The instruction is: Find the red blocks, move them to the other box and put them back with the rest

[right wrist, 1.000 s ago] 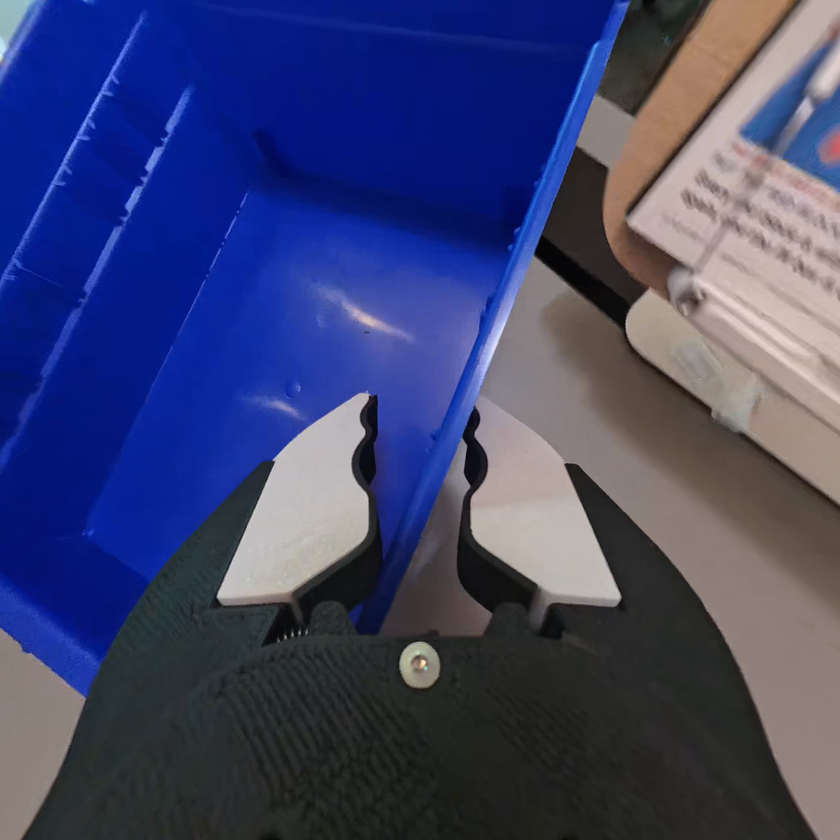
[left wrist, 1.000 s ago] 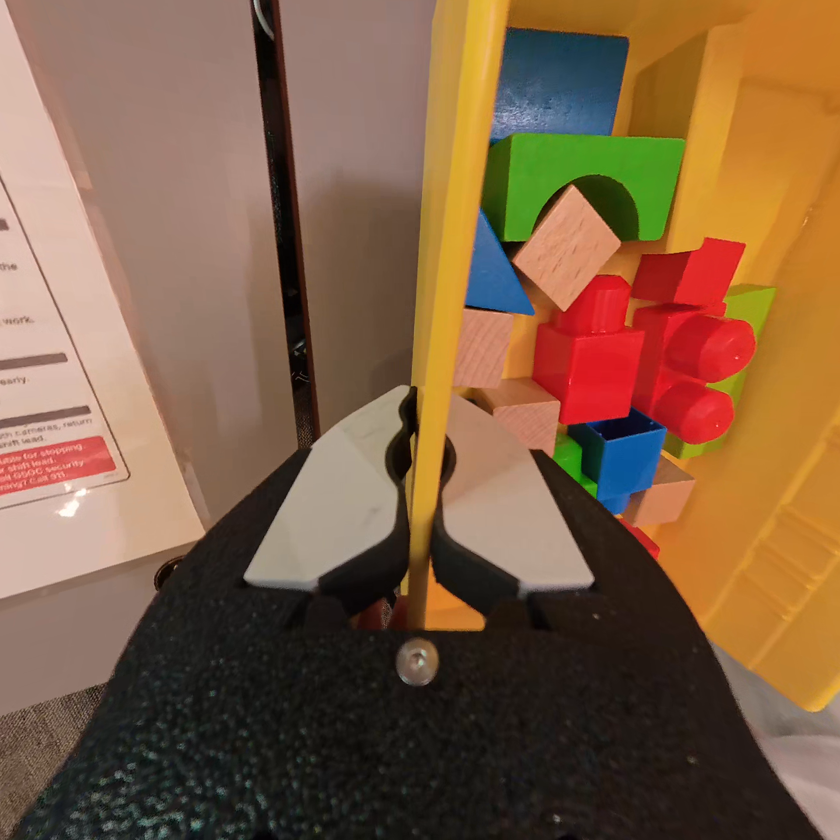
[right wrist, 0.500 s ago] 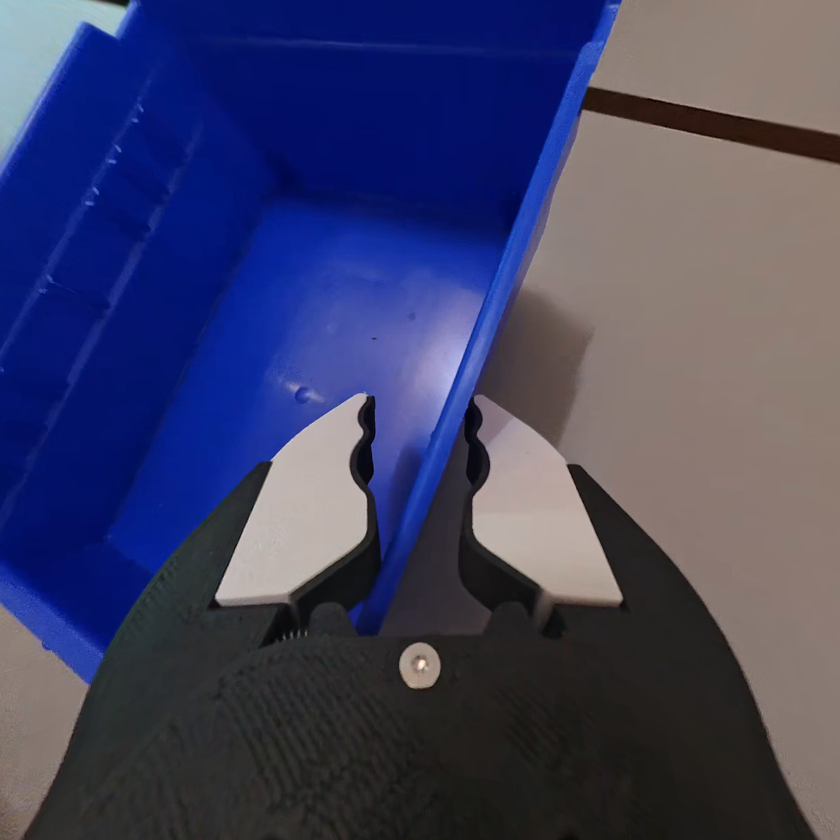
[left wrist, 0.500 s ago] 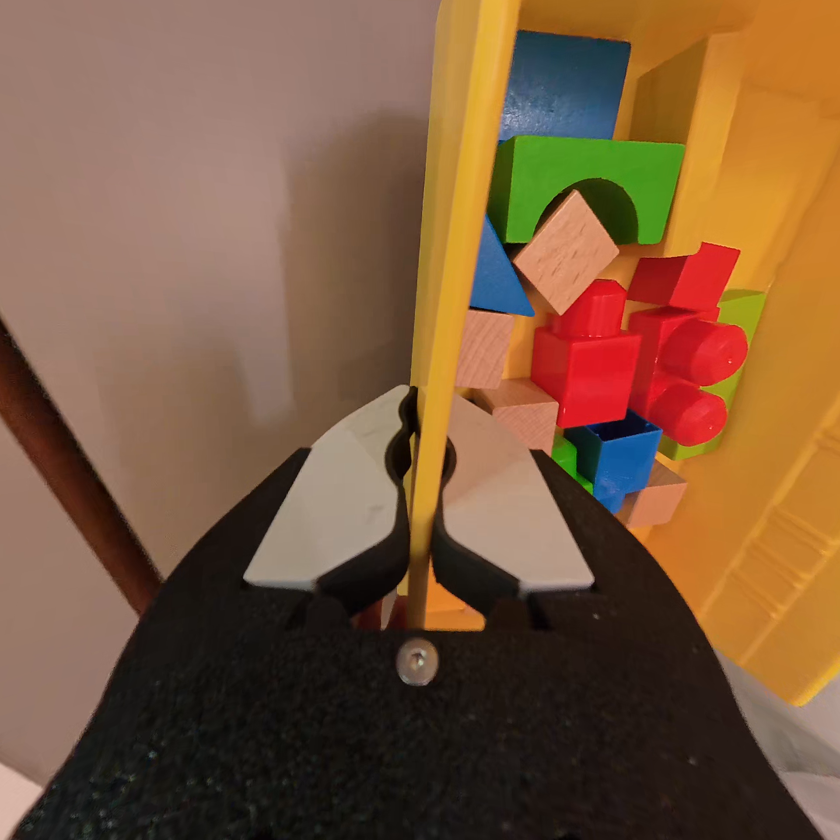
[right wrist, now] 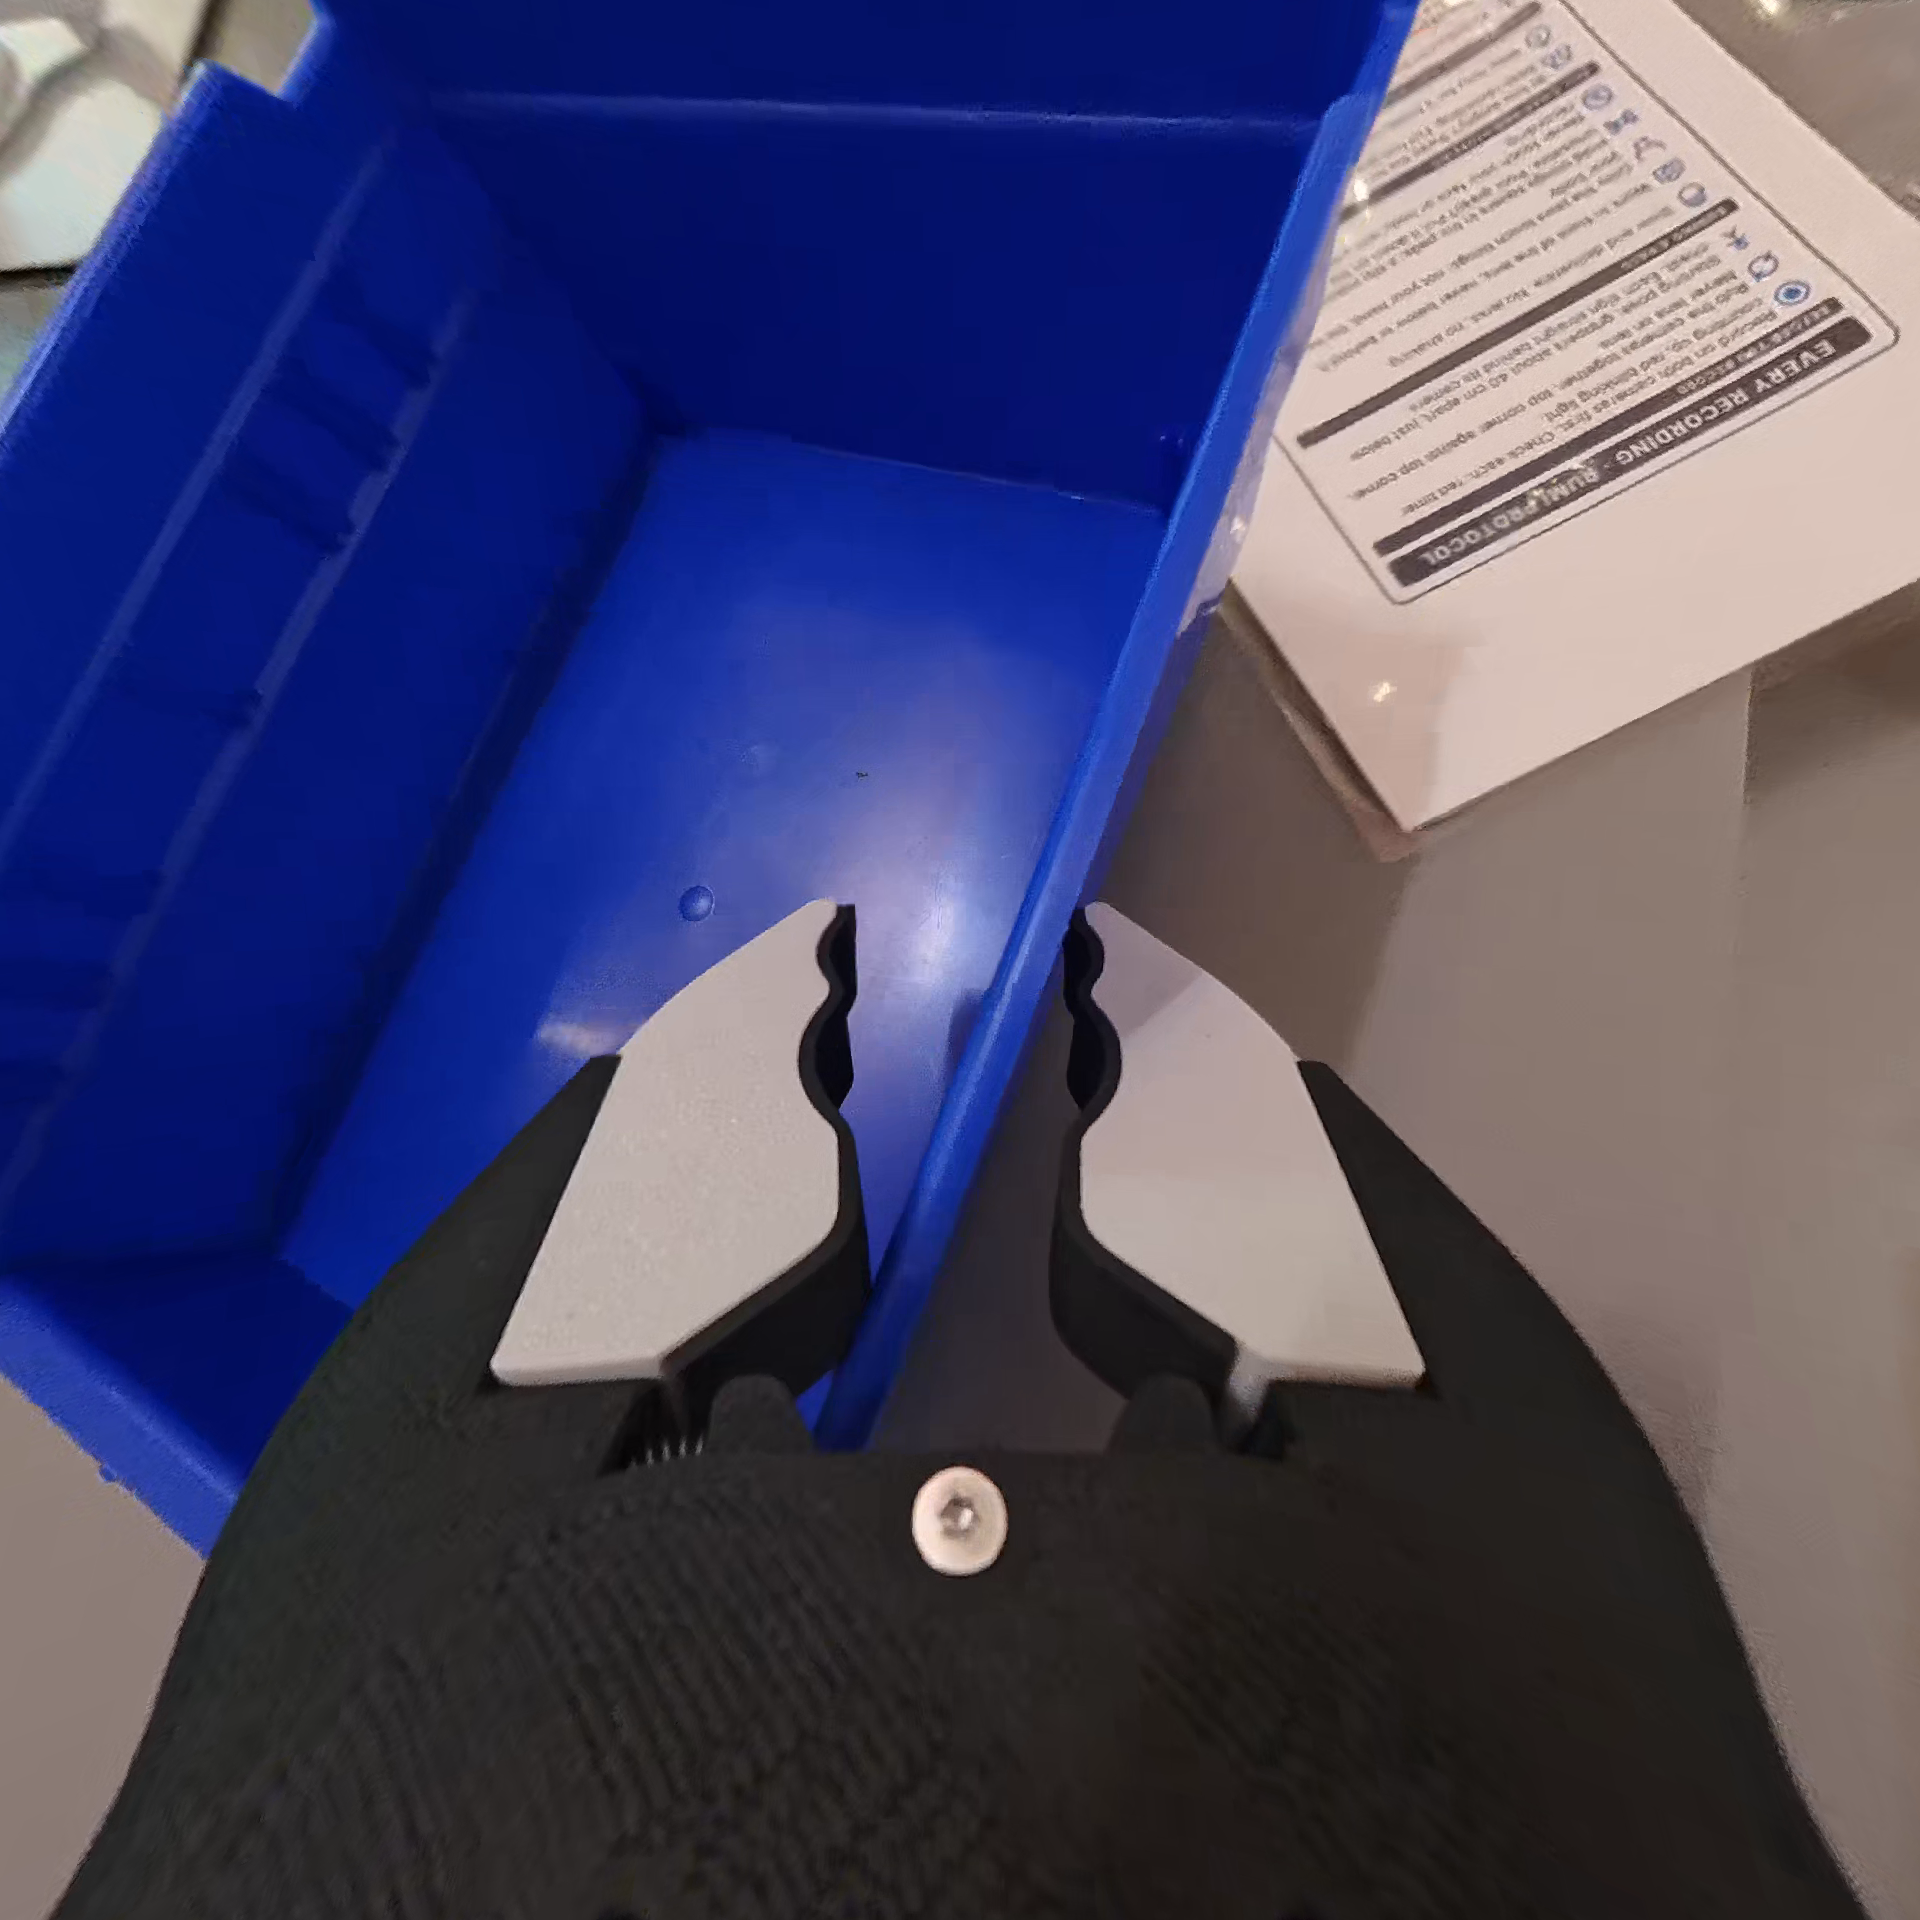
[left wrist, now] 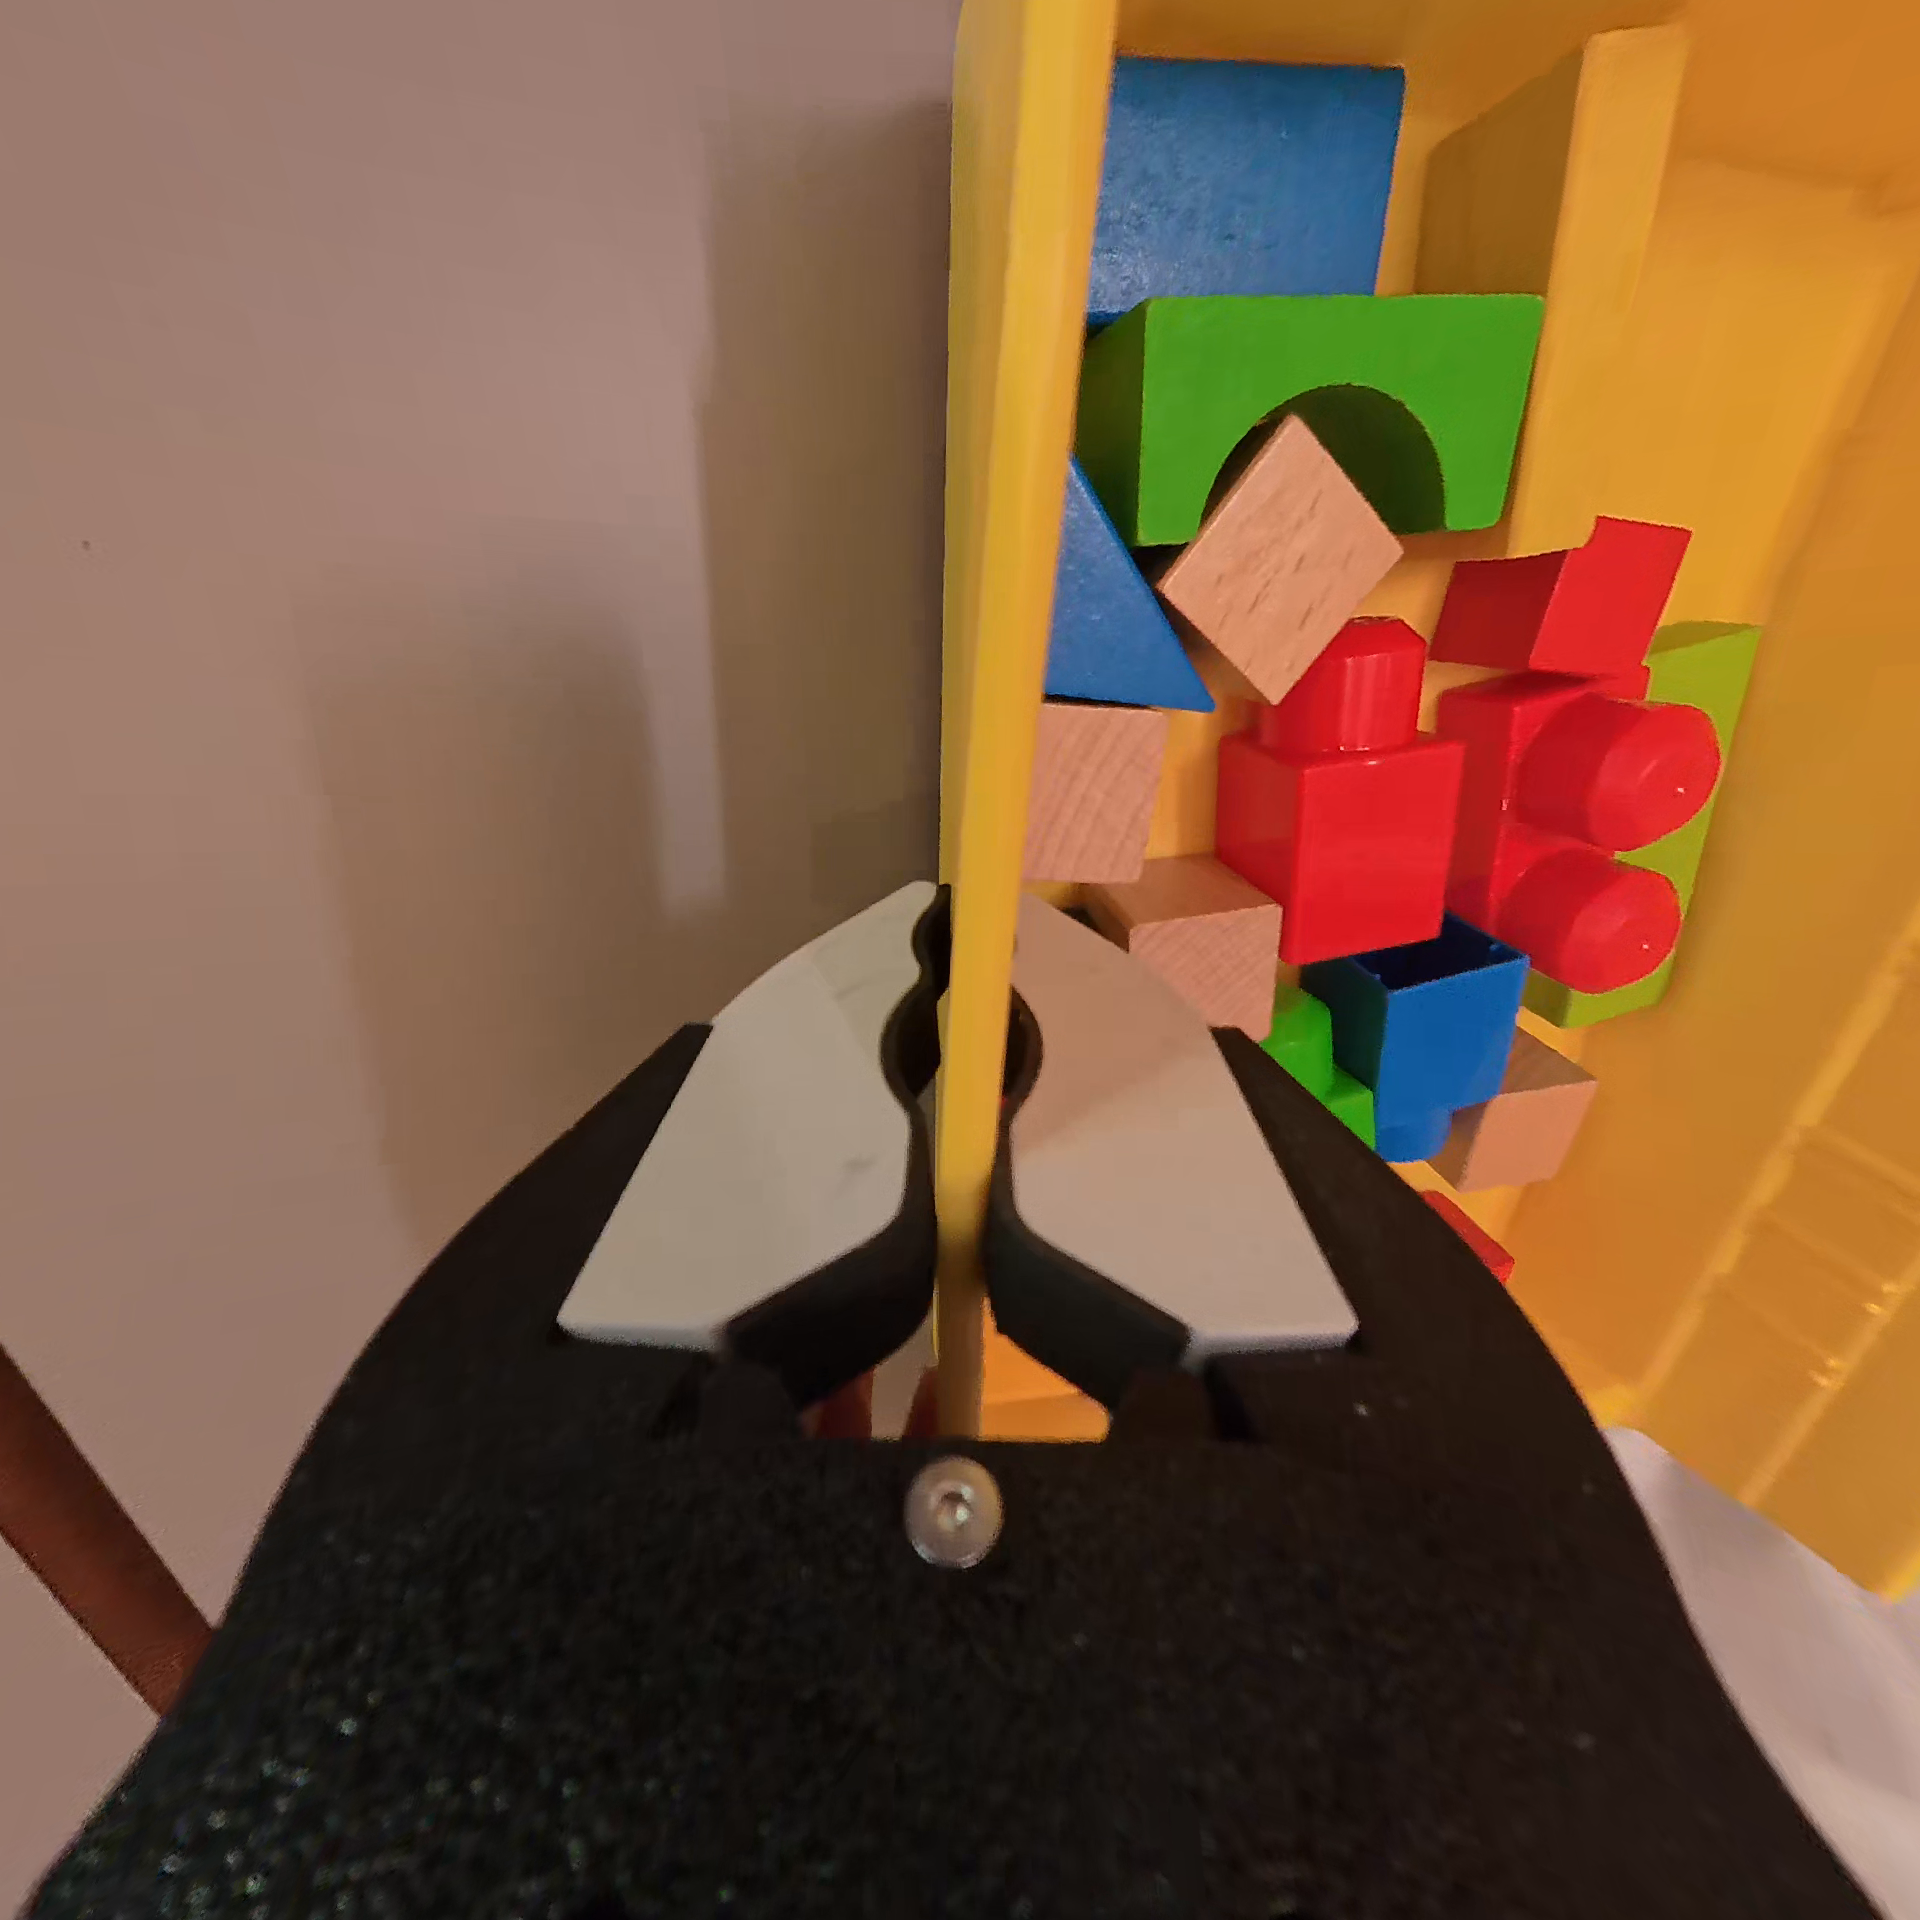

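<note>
My left gripper [left wrist: 977, 914] is shut on the side wall of the yellow box [left wrist: 997, 520]; both pads press on it. Inside the box lie red blocks: a studded cube [left wrist: 1340, 831], a two-stud brick [left wrist: 1590, 831] and a small cube [left wrist: 1569, 613], mixed with other blocks. My right gripper [right wrist: 961, 920] grips the right wall of the blue box [right wrist: 1195, 520]. The wall runs slantwise between the fingers, against the right fingertip [right wrist: 1101, 956] and the base of the left finger, with a gap at the left fingertip. No blocks show in the blue box.
A green arch [left wrist: 1320, 384], blue blocks [left wrist: 1247, 177] and wooden cubes [left wrist: 1278, 551] share the yellow box. The grey table [left wrist: 416, 623] has a brown seam [left wrist: 83, 1538]. A printed sheet [right wrist: 1610, 364] lies right of the blue box. White cloth [left wrist: 1714, 1558] shows at lower right.
Both boxes keep their place between the fingers while the table behind them slides by. The printed sheet has left the left view, and a printed sheet has come into the right view.
</note>
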### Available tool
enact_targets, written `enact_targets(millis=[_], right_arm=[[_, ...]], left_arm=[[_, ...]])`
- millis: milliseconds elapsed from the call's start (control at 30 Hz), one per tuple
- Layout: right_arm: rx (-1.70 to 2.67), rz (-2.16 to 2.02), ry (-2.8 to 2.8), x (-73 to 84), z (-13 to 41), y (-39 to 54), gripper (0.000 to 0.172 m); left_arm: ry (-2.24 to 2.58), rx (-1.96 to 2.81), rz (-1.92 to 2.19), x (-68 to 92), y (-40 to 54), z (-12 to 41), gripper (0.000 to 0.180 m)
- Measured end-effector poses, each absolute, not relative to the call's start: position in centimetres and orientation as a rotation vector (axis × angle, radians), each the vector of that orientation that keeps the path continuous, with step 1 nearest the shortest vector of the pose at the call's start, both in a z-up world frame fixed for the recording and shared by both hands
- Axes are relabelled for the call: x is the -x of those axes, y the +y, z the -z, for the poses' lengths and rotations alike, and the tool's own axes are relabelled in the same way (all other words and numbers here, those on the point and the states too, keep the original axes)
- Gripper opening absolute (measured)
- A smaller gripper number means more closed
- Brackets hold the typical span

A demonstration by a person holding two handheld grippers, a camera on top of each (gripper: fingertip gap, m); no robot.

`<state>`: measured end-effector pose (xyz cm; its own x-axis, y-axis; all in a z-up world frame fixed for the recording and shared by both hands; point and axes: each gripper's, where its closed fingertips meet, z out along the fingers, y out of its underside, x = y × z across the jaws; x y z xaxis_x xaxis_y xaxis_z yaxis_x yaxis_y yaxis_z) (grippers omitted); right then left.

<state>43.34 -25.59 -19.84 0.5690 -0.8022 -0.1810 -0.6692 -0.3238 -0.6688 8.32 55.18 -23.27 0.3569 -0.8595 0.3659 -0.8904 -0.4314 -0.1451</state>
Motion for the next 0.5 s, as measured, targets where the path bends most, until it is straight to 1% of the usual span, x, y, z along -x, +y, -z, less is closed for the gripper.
enact_targets(millis=[300,433,500], right_arm=[[2.153,0.176,1.063,-47.4,21.7,-23.9,0.038],[2.179,0.174,1.023,-48.5,22.1,-23.3,0.038],[2.197,0.188,0.999,-48.8,22.2,-23.1,0.037]], left_arm=[[-1.547,-2.631,-0.491,-11.1,56.8,23.8,0.004],[-1.587,-2.658,-0.435,-12.1,57.3,23.6,0.013],[-1.631,-2.658,-0.392,-12.1,57.4,23.6,0.011]])
